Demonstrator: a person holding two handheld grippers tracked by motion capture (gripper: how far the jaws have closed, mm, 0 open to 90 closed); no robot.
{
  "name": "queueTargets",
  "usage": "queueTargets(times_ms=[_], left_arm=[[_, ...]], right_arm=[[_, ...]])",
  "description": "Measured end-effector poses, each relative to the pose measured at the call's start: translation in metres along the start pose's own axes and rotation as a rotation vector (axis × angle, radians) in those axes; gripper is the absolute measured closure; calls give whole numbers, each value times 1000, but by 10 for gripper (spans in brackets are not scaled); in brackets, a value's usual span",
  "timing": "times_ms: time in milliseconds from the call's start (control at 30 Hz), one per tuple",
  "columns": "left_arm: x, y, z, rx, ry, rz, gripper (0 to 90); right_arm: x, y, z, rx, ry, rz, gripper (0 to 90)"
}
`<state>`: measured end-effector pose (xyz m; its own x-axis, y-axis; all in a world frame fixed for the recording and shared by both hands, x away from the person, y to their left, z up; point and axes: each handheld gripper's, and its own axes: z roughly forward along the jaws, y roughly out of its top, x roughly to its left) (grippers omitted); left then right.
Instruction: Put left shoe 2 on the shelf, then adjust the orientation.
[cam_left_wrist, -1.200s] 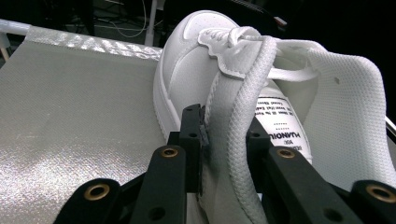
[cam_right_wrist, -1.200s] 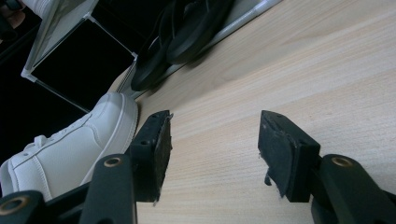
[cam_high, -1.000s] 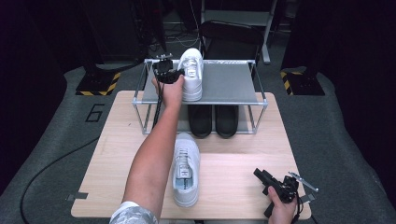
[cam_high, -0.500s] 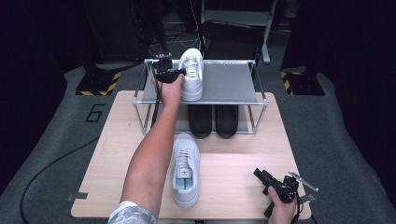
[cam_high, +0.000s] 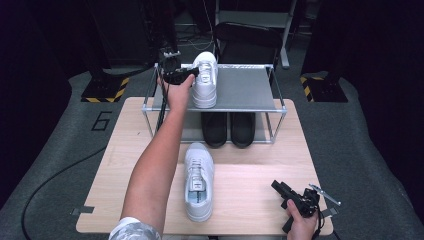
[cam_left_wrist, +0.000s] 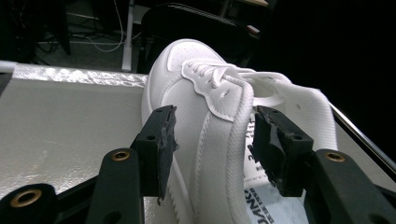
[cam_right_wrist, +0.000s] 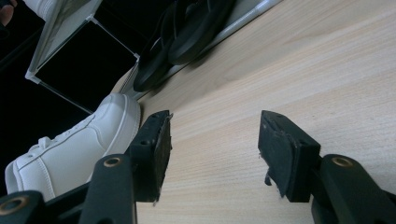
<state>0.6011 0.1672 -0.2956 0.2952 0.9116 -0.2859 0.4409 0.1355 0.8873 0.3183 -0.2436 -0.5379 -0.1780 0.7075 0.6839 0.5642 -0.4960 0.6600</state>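
2 white sneakers are in play: 1 white sneaker (cam_high: 205, 80) stands on the top shelf of the metal rack (cam_high: 250, 92), at its left part. Its collar lies between the jaws of the left gripper (cam_left_wrist: 212, 140), which have just been opening and now stand clear of it. In front of the rack, the other white sneaker (cam_high: 198, 181) lies on the wooden table (cam_high: 250, 185). Well right of that shoe, the right gripper (cam_high: 289, 194) hangs wide apart, holding nothing.

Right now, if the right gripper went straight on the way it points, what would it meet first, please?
Probably bare wood: the right gripper, jaws open and empty, points low along the table. Farther along that line lie the black shoes under the rack, though depth is unclear.
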Motion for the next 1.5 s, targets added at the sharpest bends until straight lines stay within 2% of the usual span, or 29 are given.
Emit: queueTargets(times_ms=[100,267,333,400,533,633,700,833,900,967,1033,1133,1233,1300,1333,1400,1433,1500], left_arm=[[-2,0,-10,-15,-13,13,486],[-2,-3,-29,-37,-16,72,491],[0,-5,-37,-45,-31,81,500],[1,-7,-45,-38,-43,109,505],[1,-14,-64,-47,-66,155,503],[3,-23,-78,-56,-98,153,502],[4,-28,-86,-73,-109,162,501],[9,-39,-101,-68,-177,141,495],[11,-44,-109,-69,-189,145,489],[13,-50,-115,-76,-205,145,484],[16,-55,-122,-81,-195,151,478],[18,-62,-127,-86,-189,159,472],[20,-70,-131,-93,-181,163,473],[21,-74,-132,-94,-182,168,474],[22,-80,-135,-93,-183,172,476],[22,-82,-136,-94,-182,174,481],[24,-89,-138,-93,-178,205,480],[25,-93,-140,-96,-175,215,479]], right_arm=[[1,0,0,-3,4,6,437],[4,0,1,-27,14,-9,439],[8,0,1,-35,10,-33,448],[12,0,0,-36,7,-74,472],[22,2,0,-49,50,-151,529],[30,1,0,-63,61,-196,529],[32,1,1,-48,70,-215,528],[36,-4,5,-16,62,-205,500],[40,-6,7,-5,61,-202,493],[45,-7,9,11,52,-227,480],[48,-8,11,9,40,-254,475],[56,-10,16,36,25,-284,473],[63,-11,18,65,44,-296,476],[69,-12,20,68,46,-324,486],[73,-12,21,61,54,-335,490],[77,-12,23,46,59,-365,489],[80,-12,24,43,64,-374,489],[83,-12,25,48,70,-379,487]])
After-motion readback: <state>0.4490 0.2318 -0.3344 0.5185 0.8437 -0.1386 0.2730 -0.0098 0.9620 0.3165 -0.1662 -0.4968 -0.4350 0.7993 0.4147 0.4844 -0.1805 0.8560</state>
